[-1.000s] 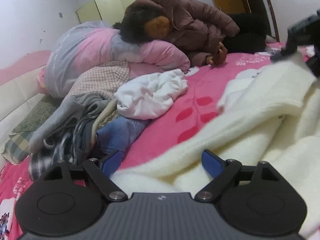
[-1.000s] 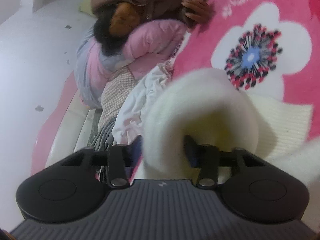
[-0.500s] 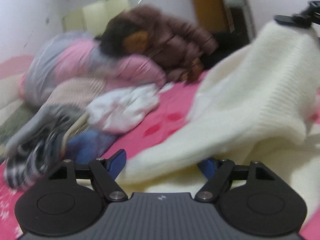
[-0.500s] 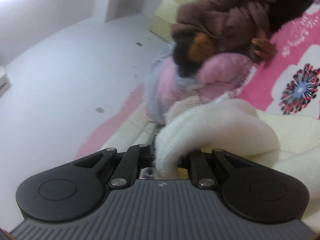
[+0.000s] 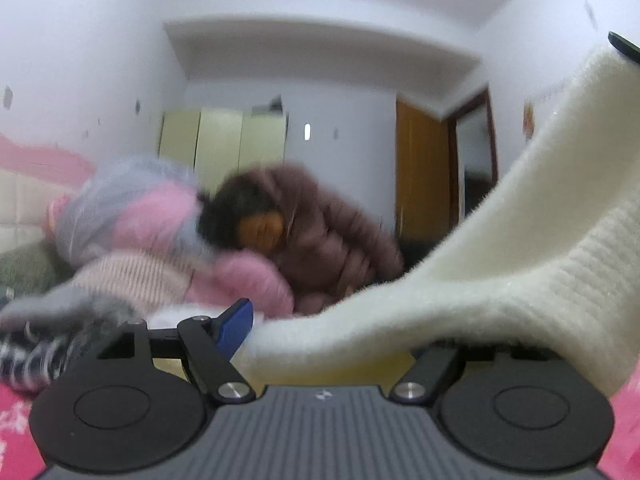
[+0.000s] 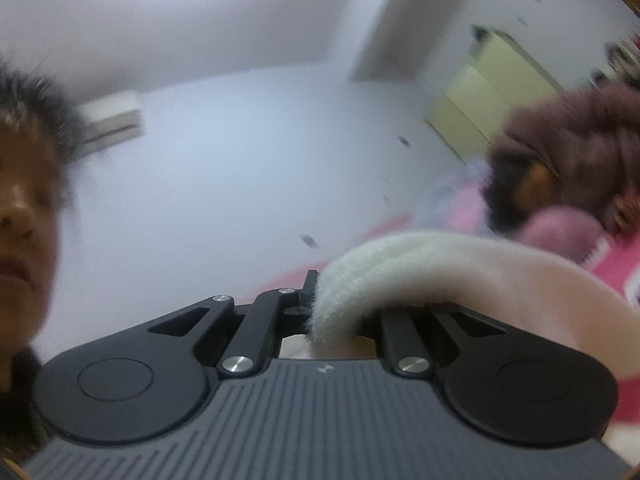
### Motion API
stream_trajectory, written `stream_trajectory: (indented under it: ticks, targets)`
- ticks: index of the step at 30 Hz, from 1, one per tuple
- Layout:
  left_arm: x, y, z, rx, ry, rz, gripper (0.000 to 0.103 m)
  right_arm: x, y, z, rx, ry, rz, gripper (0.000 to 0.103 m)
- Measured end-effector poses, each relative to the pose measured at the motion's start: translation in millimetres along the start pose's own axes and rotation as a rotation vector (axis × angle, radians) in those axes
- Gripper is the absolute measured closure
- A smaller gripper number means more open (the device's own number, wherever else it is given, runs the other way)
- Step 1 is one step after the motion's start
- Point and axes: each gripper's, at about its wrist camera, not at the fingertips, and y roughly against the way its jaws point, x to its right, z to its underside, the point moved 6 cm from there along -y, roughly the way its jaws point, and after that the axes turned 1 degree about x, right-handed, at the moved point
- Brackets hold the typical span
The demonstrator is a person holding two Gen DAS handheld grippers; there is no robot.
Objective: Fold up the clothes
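A cream knitted sweater (image 5: 500,260) hangs in the air, running from the top right down across my left gripper (image 5: 340,328). The left gripper is open. Its blue left fingertip (image 5: 236,324) shows bare beside the sweater's edge, while the cloth covers the right finger. A dark bit of my right gripper (image 5: 624,44) shows at the sweater's upper end. In the right wrist view my right gripper (image 6: 340,300) is shut on a thick fold of the sweater (image 6: 420,264), raised and pointing towards the wall and ceiling.
A person in a brown padded jacket (image 5: 320,236) lies on the pink bed against a pink-grey quilt (image 5: 140,216). Loose clothes (image 5: 60,320) are piled at the left. A pale wardrobe (image 5: 224,144) and an orange door (image 5: 424,172) stand behind. A person's head (image 6: 24,200) is close at the left.
Both grippers have risen and tilted upward, lifting the sweater off the bed. The right gripper has kept its hold; the views now show walls and ceiling instead of the bedspread.
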Motion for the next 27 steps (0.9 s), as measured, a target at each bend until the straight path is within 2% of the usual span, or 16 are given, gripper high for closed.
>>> stream_trajectory:
  ticks: [2,3,8,11,13,16,21,27]
  targets:
    - [6.8,7.5,-21.7,0.070,0.019,-0.001,0.023,-25.4,7.2,-10.9,0.030,0.049,-0.047,0.095]
    - [10.7,9.1,-29.5,0.091,0.027,0.006,0.019,-37.6,11.0,-16.1,0.046,0.074,-0.069,0.095]
    - [29.9,17.5,-68.5,0.193,0.066,0.041,0.016,-83.2,39.5,-38.2,0.150,0.161,-0.174,0.095]
    - [41.3,23.0,-91.9,0.255,0.090,0.062,0.016,-93.6,60.8,-48.4,0.213,0.189,-0.203,0.095]
    - [49.9,19.7,-92.8,0.252,0.088,0.067,0.016,-91.8,73.4,-53.4,0.243,0.189,-0.201,0.095]
    - [62.5,10.2,-84.9,0.221,0.075,0.066,0.016,-78.2,89.6,-59.2,0.264,0.159,-0.163,0.095]
    - [68.2,-19.8,-66.7,0.159,0.058,0.044,0.016,-33.3,98.0,-69.8,0.284,0.086,-0.093,0.095]
    - [71.4,-79.6,-61.3,0.101,0.039,0.009,0.016,47.8,80.3,-108.4,0.309,-0.021,-0.021,0.095]
